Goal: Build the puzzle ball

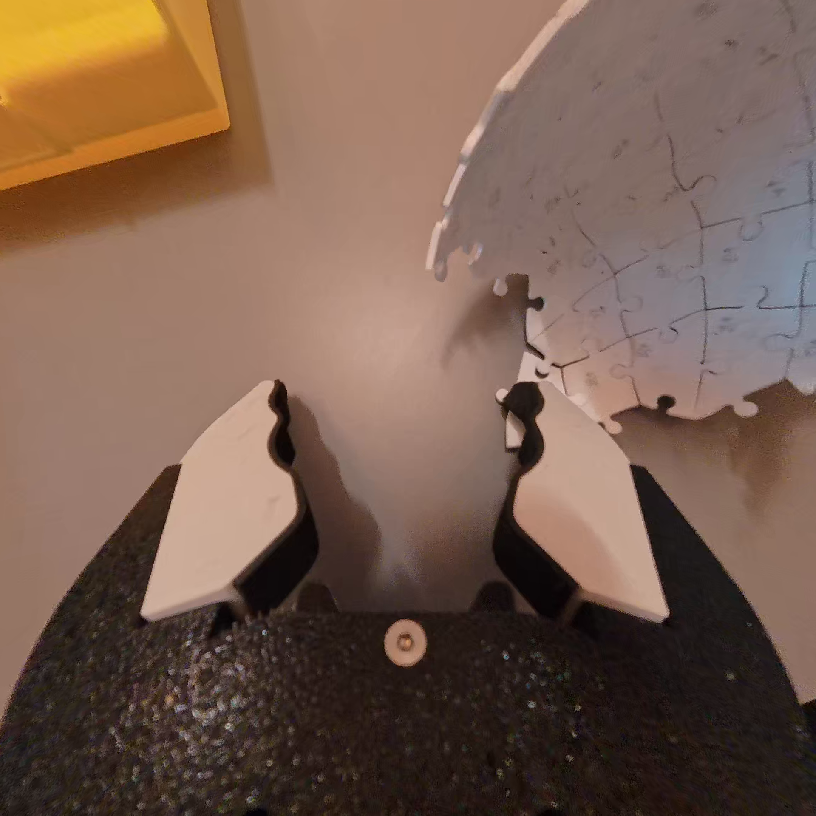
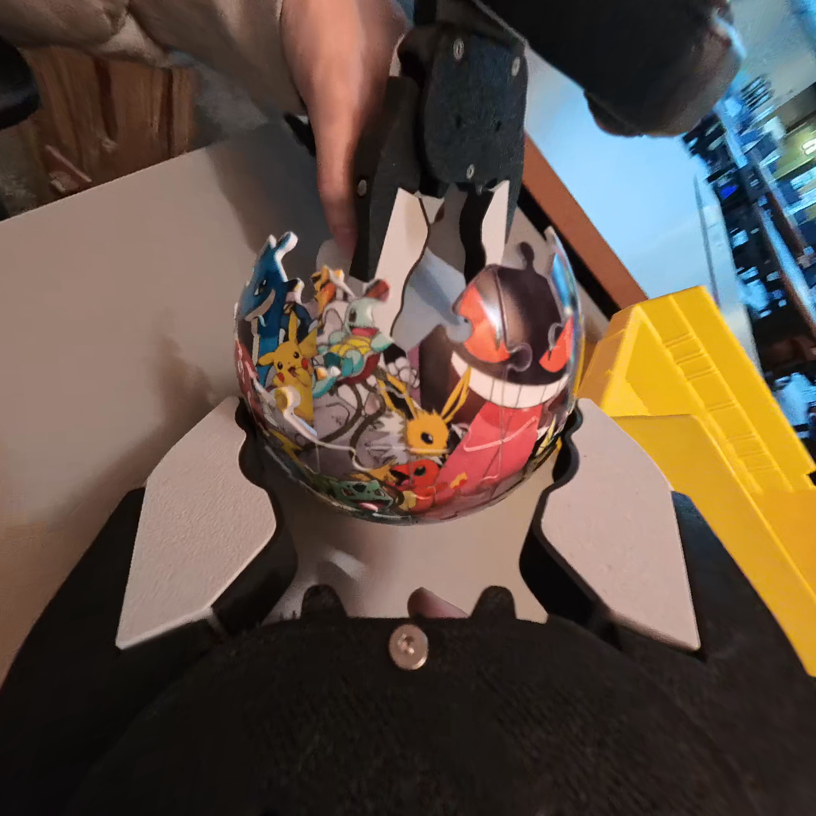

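Note:
The puzzle ball (image 2: 441,375) is a partly built sphere with bright cartoon figures outside and an open, jagged top. My right gripper (image 2: 406,421) is shut on it, one finger on each side, holding it over the white table (image 2: 110,309). My left gripper (image 1: 399,410) is open, just beside the ball's white inner shell (image 1: 662,221), near a notch in its rim. A small white bit lies against its right fingertip (image 1: 525,406); I cannot tell if it is a piece. In the right wrist view the left gripper (image 2: 435,291) reaches down into the ball's open top.
A yellow bin (image 2: 684,397) stands right of the ball; it also shows at the upper left in the left wrist view (image 1: 88,88). A person's hand (image 2: 335,132) holds the left gripper. The table's far edge (image 2: 583,229) runs behind the ball.

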Available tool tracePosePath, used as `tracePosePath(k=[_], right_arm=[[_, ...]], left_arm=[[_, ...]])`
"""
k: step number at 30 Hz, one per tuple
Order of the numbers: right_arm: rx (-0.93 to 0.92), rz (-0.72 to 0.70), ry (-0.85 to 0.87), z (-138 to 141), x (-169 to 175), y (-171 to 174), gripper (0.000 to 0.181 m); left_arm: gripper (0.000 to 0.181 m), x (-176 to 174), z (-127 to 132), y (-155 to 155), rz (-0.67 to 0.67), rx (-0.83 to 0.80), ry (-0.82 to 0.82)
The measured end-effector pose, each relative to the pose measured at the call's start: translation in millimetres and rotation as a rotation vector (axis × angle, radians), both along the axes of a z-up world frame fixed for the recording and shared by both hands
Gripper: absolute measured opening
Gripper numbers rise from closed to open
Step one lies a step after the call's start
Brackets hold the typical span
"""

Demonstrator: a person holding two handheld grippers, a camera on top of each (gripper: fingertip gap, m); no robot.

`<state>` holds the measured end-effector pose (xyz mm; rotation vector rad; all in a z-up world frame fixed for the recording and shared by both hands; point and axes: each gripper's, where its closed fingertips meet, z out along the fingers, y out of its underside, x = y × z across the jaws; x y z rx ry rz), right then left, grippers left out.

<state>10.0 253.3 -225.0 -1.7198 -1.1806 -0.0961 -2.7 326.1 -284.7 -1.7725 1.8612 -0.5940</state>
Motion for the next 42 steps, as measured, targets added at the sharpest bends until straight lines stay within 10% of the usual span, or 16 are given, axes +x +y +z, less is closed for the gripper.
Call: tracePosePath(k=[1,33,42], right_arm=[[-0.041,0.008,-0.001,-0.7,0.5,-0.4,0.13],[-0.237,0.018,-0.088,-5.3,2.3,6.6,0.122],[-0.219,0.021,-0.084,-1.1,-0.6,6.5,0.119]], left_arm=[[0.1,0.7,-0.1,-0.4,0.0,-0.004,-0.004],[0.106,7.4,18.7,2.2,0.075,-0.206,-0.164],[0.104,-34.2,2.8,7.2,0.066,-0.031,0.139]])
